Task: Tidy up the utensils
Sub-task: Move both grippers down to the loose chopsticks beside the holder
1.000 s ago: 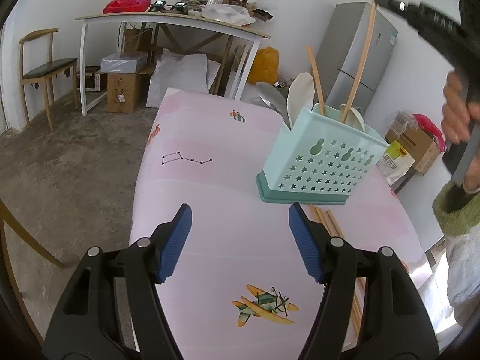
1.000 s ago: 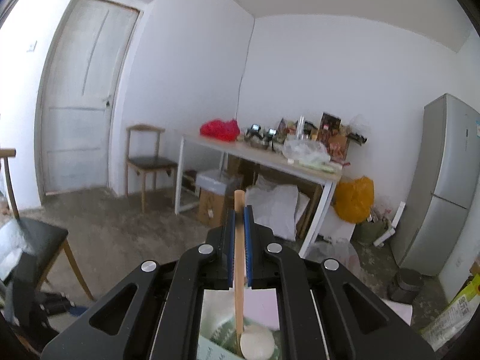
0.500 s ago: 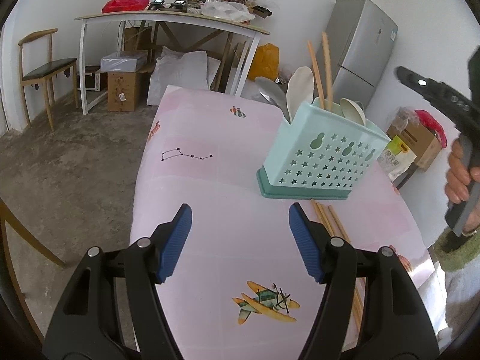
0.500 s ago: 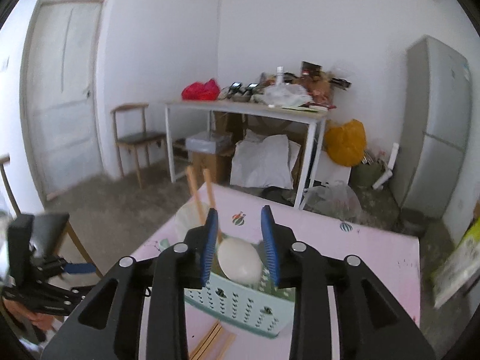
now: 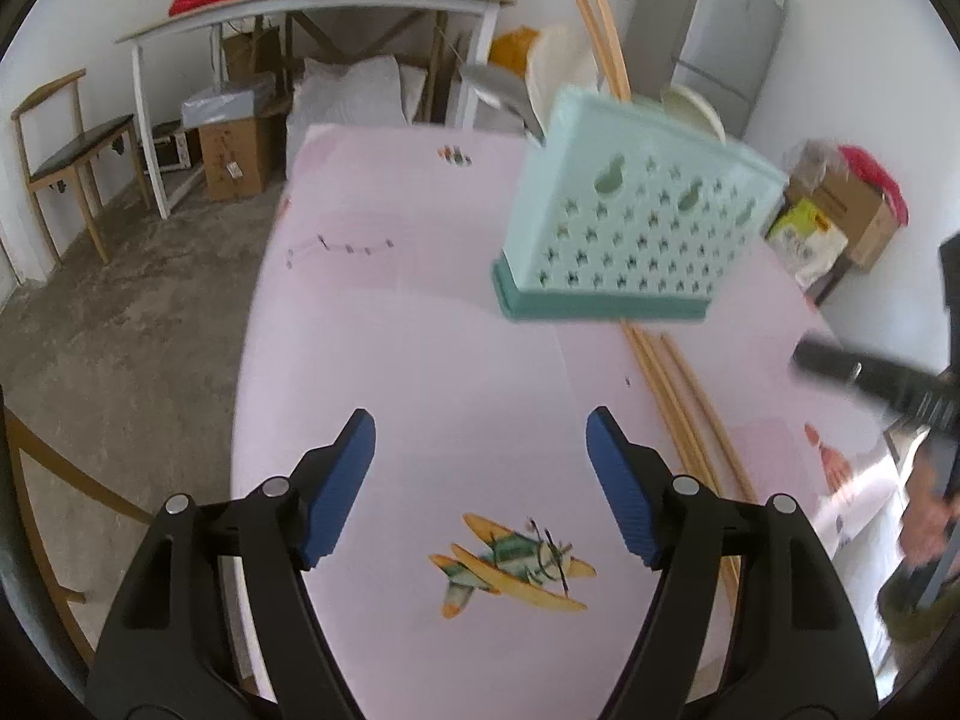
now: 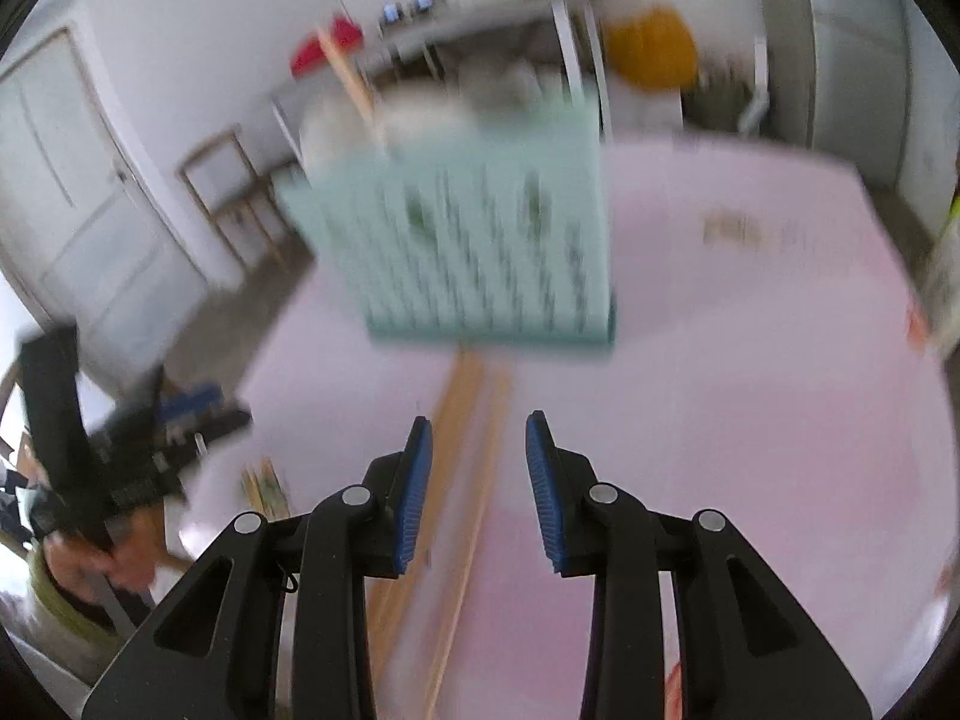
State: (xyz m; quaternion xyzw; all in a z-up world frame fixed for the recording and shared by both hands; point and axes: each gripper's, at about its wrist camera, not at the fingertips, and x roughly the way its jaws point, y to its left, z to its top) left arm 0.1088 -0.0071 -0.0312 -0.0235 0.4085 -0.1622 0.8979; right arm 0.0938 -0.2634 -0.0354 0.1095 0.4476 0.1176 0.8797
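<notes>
Chopsticks [image 5: 684, 414] lie loose on the pink tablecloth [image 5: 420, 348], just near of the mint utensil holder [image 5: 636, 228], which already carries two upright chopsticks [image 5: 600, 30], a metal spoon [image 5: 498, 87] and white spoons [image 5: 558, 69]. Left gripper [image 5: 480, 480] hovers over the cloth near the airplane print [image 5: 510, 564], fingers spread wide and empty. Right gripper [image 6: 477, 492] hangs above the loose chopsticks [image 6: 474, 468], fingers parted with nothing between them; right view is motion-blurred.
</notes>
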